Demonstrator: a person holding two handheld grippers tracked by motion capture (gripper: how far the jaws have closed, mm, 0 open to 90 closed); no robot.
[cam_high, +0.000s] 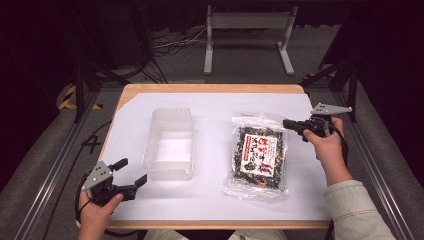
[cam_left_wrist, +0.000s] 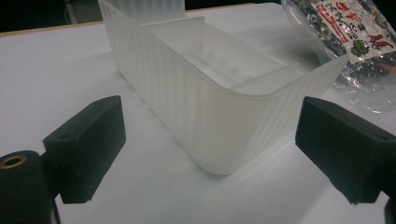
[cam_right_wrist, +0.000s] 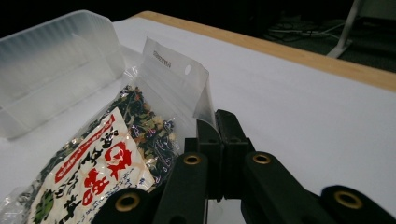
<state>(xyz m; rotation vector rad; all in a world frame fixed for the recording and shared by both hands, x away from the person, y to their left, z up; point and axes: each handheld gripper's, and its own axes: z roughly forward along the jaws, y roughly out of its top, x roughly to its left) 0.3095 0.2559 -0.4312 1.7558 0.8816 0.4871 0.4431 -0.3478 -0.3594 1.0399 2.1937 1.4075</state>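
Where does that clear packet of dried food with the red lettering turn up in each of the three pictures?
High view: the packet lies right of centre on the white sheet, its far corner pinched by the right gripper.
Left gripper view: top right corner, behind the translucent tub.
Right gripper view: lower left, its clear header lifted between the shut jaws.
Shared landmark: the translucent tub.

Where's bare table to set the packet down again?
Free white sheet: the strip between the translucent plastic bin and the clear seaweed snack packet, and the near edge in front of both. The right gripper crowds the packet's far-right corner.
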